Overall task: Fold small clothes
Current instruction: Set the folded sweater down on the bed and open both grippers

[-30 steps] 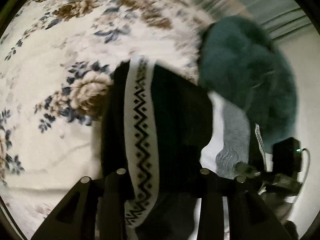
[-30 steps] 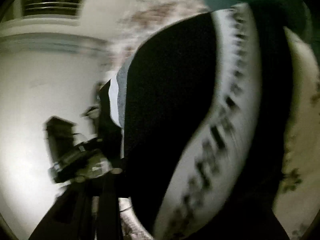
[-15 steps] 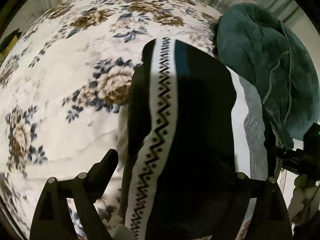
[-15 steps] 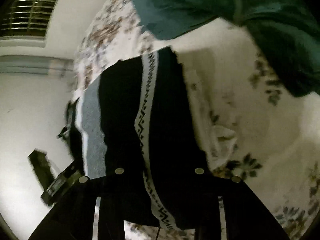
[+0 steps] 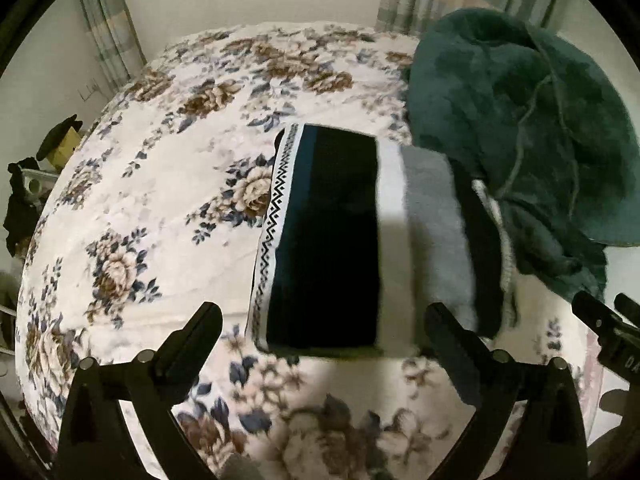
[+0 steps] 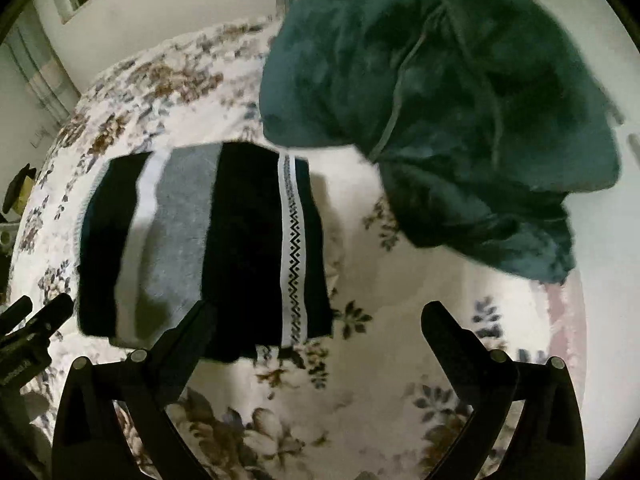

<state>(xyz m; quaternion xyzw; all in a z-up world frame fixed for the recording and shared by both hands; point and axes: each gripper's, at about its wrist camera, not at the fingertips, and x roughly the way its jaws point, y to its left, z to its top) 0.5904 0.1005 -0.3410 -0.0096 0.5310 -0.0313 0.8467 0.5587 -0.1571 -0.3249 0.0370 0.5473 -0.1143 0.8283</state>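
The folded garment (image 5: 324,240) lies flat on the bed (image 5: 160,216), a green blanket (image 5: 520,120) at its 2 o'clock. Both grippers' fingers, left (image 5: 320,340) and right (image 6: 320,336), have just opened wide and hold nothing.

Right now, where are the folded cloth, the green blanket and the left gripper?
Folded cloth (image 5: 328,240): left wrist view, on its black top panel.
Green blanket (image 6: 440,92): right wrist view, on its bunched middle.
Left gripper (image 5: 324,344): left wrist view, midway between its open fingertips.
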